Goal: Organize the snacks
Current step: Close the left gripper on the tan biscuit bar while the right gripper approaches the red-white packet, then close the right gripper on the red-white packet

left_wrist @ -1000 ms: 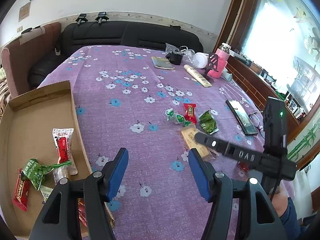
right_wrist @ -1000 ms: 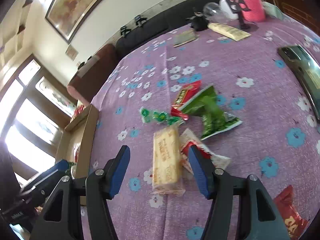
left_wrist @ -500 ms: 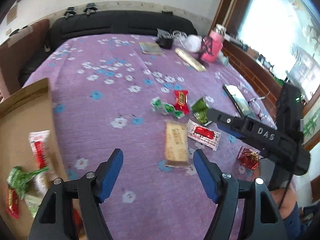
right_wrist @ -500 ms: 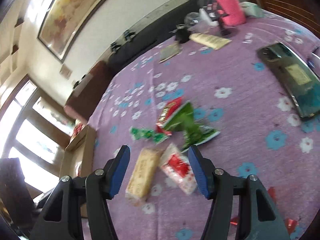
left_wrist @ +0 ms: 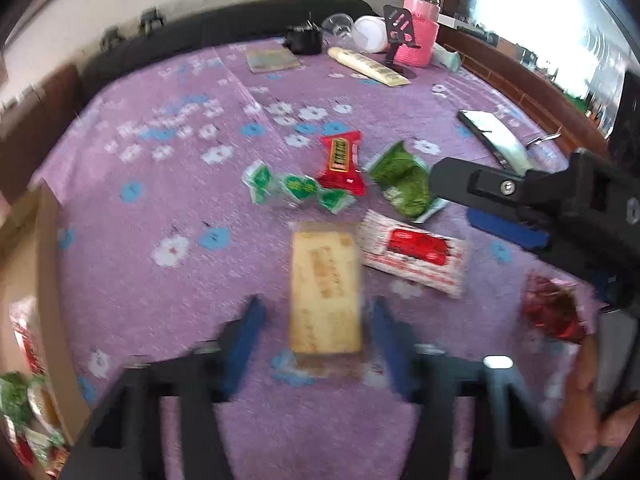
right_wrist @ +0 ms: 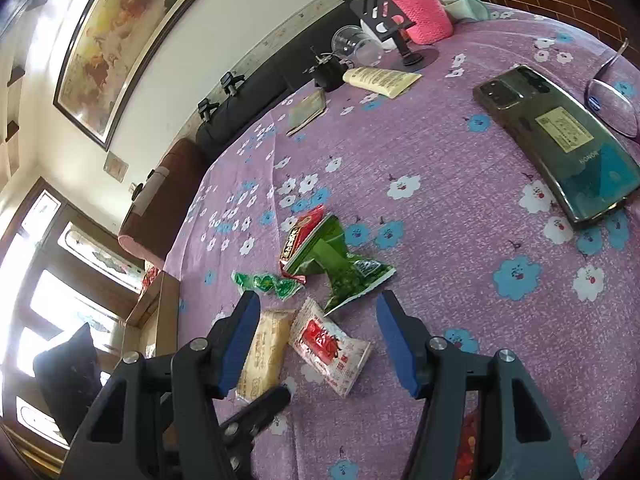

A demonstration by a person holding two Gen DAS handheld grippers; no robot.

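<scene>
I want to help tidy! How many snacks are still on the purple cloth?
6: green candy strip, red packet behind it, green bag beside that, tan biscuit bar in front, white-and-red packet to its right, shiny red packet far right. Others may be hidden.

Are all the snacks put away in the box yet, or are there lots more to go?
Not yet. A few snacks already lie in the cardboard box. The left tool is closing around the tan biscuit pack, though its pads don't look tight yet. The right tool hangs open, empty. Left on the purple cloth: the white-and-red packet, green packet, red candy, green candies and a shiny red wrapper.
</scene>
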